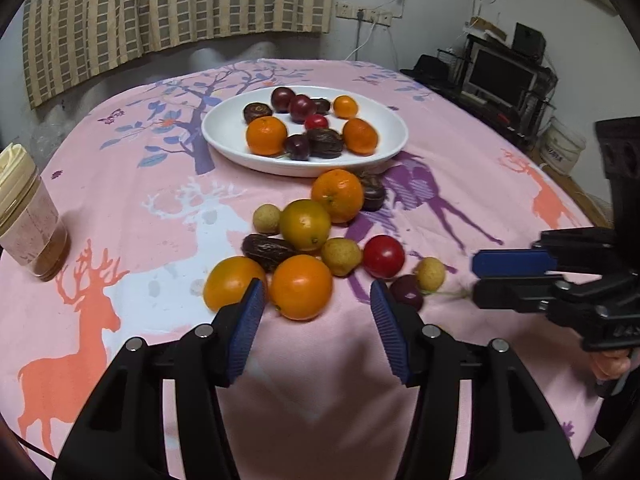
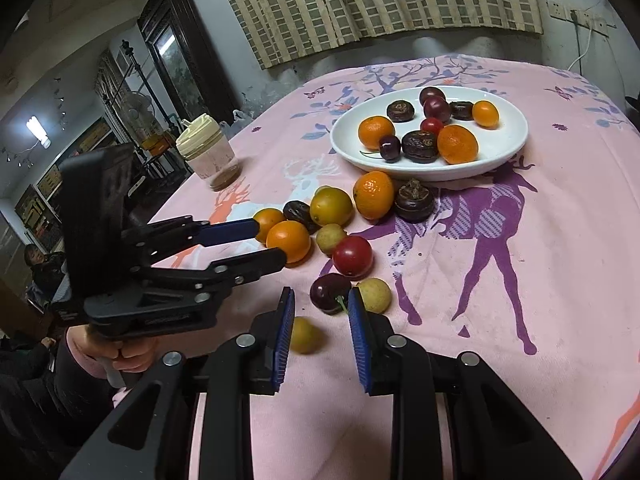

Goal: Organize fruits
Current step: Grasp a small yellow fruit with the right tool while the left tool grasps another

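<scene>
I count ten fruits on the white plate (image 2: 500,156): three oranges, three dark cherries, one red cherry tomato and three brown, wrinkled water chestnuts. The plate sits toward the far edge of the tabletop, on the pink deer-print cloth (image 2: 560,260).

Nearer me lies the loose cluster (image 1: 308,248). There I count four oranges, one of them greenish-yellow (image 1: 305,225); three pale yellow longans; one glossy red cherry tomato (image 2: 353,255); one dark cherry (image 2: 330,292) with a green stem; one wrinkled date (image 1: 268,251); and one water chestnut (image 2: 414,201) just beside the plate's near rim.

My left gripper (image 1: 316,312) is spread wide, empty, its tips beside the nearest orange (image 1: 301,287). My right gripper (image 2: 321,324) is parted too, holding nothing, with the cherry just ahead of its tips.

A lidded jar (image 2: 208,152) stands near the left edge. I can read no writing anywhere.
</scene>
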Motion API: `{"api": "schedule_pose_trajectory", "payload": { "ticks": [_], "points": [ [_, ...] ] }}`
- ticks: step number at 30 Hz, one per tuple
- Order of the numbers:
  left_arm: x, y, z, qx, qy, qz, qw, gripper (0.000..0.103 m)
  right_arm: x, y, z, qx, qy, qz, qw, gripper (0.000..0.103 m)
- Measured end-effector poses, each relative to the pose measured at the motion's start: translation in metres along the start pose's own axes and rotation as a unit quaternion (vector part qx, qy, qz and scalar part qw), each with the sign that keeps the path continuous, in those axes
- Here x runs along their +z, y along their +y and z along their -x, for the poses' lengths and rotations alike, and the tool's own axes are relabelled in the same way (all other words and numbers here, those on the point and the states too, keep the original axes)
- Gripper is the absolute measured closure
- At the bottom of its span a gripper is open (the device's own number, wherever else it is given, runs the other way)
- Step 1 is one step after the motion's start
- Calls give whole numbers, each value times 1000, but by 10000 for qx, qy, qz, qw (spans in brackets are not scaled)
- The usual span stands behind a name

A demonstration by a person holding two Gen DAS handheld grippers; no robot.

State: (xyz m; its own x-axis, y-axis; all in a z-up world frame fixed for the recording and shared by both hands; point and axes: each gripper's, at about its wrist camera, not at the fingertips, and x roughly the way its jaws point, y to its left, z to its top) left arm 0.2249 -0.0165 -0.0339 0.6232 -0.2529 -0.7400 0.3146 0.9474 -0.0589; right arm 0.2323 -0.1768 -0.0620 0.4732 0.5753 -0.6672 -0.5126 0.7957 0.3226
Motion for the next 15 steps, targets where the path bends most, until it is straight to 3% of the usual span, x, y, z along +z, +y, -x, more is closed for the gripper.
{"api": "schedule_pose_trajectory", "payload": {
  "ticks": [6,12,14,15],
  "points": [
    [2,-6,-11,11,134,-316,9994,51,-5,9,-6,115,235,219,9994,75],
    [8,10,-12,-467,199,-164,9986,52,-19,40,-18,606,717,920,9913,74],
    [10,13,-13,-557,221,-159,9981,54,-25,55,-22,877,862,1178,9854,69],
    [11,13,-14,-595,237,-155,9978,54,-27,62,-24,893,908,1298,9833,61]
  ]
}}
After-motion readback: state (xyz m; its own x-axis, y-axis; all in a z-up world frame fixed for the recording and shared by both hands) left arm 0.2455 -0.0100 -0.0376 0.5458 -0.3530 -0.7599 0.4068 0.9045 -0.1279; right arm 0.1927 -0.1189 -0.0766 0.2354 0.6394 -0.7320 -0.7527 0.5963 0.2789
